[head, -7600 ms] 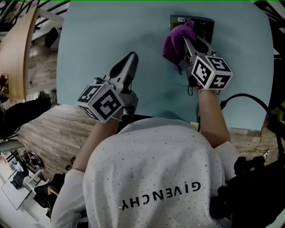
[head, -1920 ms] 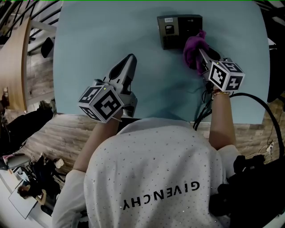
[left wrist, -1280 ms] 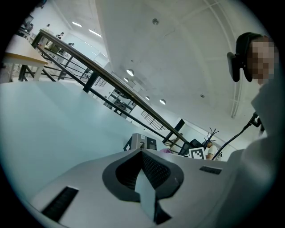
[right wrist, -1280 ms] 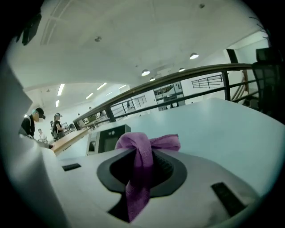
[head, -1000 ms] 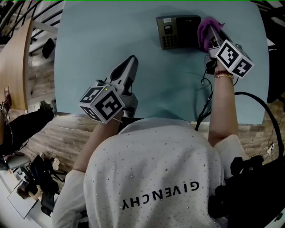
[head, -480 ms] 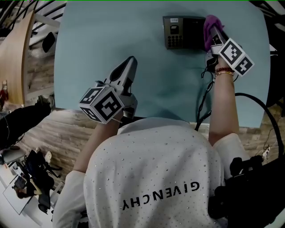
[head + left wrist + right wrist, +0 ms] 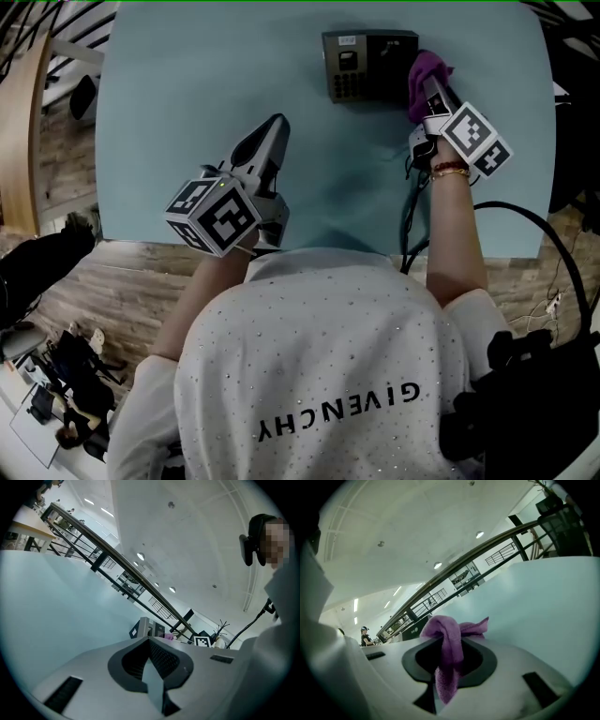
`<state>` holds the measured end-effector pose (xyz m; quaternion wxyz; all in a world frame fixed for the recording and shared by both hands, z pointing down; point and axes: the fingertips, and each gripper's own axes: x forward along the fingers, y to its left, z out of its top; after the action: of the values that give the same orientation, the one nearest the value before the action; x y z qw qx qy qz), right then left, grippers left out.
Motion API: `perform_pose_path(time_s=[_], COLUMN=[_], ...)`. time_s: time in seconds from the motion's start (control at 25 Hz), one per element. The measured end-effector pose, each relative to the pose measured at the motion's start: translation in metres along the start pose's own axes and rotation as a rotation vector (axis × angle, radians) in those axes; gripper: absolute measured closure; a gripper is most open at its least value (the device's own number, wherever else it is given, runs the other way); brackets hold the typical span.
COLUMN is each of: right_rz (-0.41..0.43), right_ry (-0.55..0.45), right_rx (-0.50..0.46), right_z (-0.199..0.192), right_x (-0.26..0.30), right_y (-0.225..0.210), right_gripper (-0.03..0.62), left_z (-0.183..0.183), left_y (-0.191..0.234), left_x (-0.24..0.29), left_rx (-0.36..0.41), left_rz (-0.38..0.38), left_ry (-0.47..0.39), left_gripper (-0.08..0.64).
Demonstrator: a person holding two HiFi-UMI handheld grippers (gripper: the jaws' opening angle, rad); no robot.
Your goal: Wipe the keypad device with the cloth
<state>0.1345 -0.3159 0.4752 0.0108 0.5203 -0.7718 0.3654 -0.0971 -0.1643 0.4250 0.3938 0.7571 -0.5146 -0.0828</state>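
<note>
Keypad device [image 7: 369, 64] on table [image 7: 187, 94], R gripper [image 7: 431, 92] pinching cloth [image 7: 422, 67] beside it, L gripper [image 7: 277, 124] closed

Left gripper [image 7: 274, 131] sits close to the torso on a bent forearm, pointing forward, jaws pressed together with nothing between them. Right arm reaches out nearly straight — right gripper [image 7: 427, 86] angled slightly left, jaws clamped on the purple cloth [image 7: 424, 67].
</note>
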Motion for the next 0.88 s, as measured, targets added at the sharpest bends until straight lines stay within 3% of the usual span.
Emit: perform_pose_path(time_s=[0.52,0.76,0.88], right_rz=[-0.177,-0.316,-0.334], right_ry=[0.135,0.241,0.31], right_rx=[-0.158,-0.27,-0.235], right_z=[-0.032,-0.047,-0.046], right_x=[-0.019,-0.032,-0.035], right_y=[-0.009,-0.016,-0.014], right_gripper=[0.52,0.52,0.52], left_z=[0.008,0.037,0.046], left_y=[0.02,0.03,0.039], left_x=[0.007,0.0,-0.007], left_rx=[-0.077,-0.003,0.025], left_rz=[-0.054,-0.091,-0.136], left_ry=[0.001,-0.001,0.04], left_gripper=[0.56,0.56,0.56])
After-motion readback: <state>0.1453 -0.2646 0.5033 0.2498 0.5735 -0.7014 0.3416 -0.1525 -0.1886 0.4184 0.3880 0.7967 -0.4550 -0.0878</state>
